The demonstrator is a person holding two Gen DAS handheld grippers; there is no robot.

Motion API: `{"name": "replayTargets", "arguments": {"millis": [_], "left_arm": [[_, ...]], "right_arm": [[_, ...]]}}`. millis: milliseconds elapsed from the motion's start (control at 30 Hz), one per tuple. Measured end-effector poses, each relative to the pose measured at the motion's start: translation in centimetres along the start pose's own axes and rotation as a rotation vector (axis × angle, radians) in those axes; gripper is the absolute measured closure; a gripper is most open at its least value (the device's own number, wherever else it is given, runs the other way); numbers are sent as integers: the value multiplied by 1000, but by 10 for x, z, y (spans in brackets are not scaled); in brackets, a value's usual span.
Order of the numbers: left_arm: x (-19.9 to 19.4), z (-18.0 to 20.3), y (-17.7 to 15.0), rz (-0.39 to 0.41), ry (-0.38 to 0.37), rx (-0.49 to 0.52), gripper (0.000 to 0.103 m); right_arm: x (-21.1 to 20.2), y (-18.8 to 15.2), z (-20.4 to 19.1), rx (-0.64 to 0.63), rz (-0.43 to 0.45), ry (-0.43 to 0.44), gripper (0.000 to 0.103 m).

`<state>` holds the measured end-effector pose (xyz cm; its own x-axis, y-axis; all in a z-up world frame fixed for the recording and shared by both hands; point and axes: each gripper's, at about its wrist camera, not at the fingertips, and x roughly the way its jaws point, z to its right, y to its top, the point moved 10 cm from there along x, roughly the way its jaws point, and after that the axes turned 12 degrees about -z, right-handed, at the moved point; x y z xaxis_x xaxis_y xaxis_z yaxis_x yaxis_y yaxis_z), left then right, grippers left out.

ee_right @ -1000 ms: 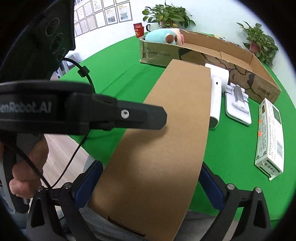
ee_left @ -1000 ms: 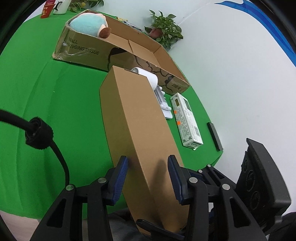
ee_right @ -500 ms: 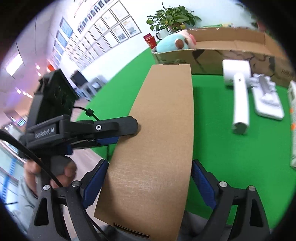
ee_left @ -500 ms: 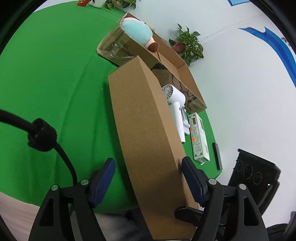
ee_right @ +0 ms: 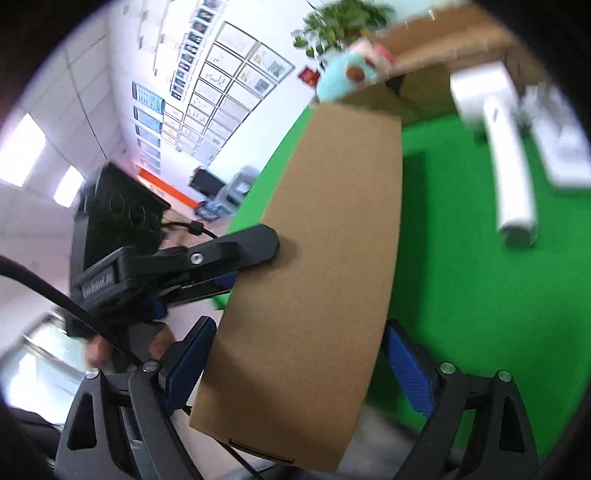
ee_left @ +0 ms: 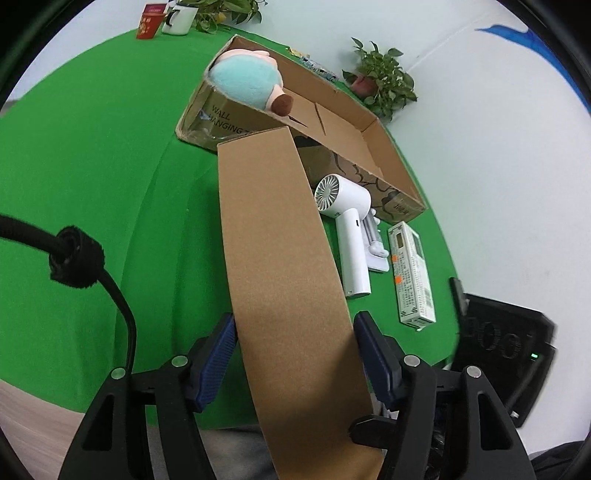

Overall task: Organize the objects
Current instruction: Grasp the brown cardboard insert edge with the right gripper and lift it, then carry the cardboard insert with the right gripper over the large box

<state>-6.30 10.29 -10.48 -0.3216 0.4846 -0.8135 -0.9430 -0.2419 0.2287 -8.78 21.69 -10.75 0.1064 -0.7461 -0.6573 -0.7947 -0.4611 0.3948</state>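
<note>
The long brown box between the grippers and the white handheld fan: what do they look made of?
Long brown box: plain kraft cardboard, matte, faintly fibrous, unprinted, with sharp folded edges. White handheld fan: apparently moulded plastic with a smooth satin finish and a slotted grille at its round head; what is inside cannot be told.

two boxes (ee_left: 284, 280) (ee_left: 332, 122), one fan (ee_left: 347, 221), two plants (ee_left: 384, 85) (ee_left: 225, 9)

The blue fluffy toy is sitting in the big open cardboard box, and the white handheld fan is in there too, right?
Not quite. The blue fluffy plush toy does sit in the big open cardboard box, but the white handheld fan is not inside. It lies outside on the green tablecloth, just in front of the box wall. The left wrist view shows this.
</note>
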Motion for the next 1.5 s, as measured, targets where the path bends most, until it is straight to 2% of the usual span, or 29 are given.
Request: {"name": "replayTargets", "arguments": {"millis": [100, 233, 300, 433, 500, 600, 733, 800, 867, 933, 1000, 1033, 1133, 1200, 1333, 1500], "left_arm": [[-5, 8, 0, 6, 3, 18, 45], [-2, 32, 1, 1, -11, 71, 60], [6, 45, -2, -22, -17, 104, 70], [21, 60, -12, -48, -34, 139, 77], [25, 70, -13, -55, -58, 157, 82], [34, 91, -7, -54, -57, 203, 83], [44, 105, -6, -71, -40, 235, 83], [37, 98, -5, -48, -28, 231, 81], [29, 81, -2, -26, -1, 196, 81], [23, 67, -1, -9, 23, 166, 75], [16, 53, -3, 7, 34, 134, 68], [14, 48, -5, 12, 38, 126, 66], [13, 32, -11, 20, 45, 107, 66], [11, 21, -14, 23, 43, 95, 66], [2, -3, -16, 67, 92, 58, 59], [-5, -20, -21, 56, 57, 43, 59]], "right_arm": [[-19, 9, 3, -38, 59, -103, 12], [-39, 15, 1, -100, 114, -221, 12], [-43, 15, 1, -114, 121, -244, 12], [-51, 3, 13, -118, 116, -282, 12], [-54, -1, 15, -101, 115, -271, 12], [-58, 9, 20, -64, 138, -247, 12], [-74, 7, 31, -57, 157, -310, 12], [-76, 7, 40, -46, 159, -351, 16], [-75, 7, 54, -20, 152, -405, 33], [-72, 7, 66, 6, 141, -429, 45], [-71, 6, 70, 12, 138, -422, 47], [-70, 8, 72, 5, 138, -432, 52], [-61, 7, 68, -12, 107, -455, 77], [-50, 6, 64, -19, 75, -480, 78], [-9, 1, 31, -72, -13, -341, 79], [-2, 9, 17, -104, 12, -338, 79]]}}
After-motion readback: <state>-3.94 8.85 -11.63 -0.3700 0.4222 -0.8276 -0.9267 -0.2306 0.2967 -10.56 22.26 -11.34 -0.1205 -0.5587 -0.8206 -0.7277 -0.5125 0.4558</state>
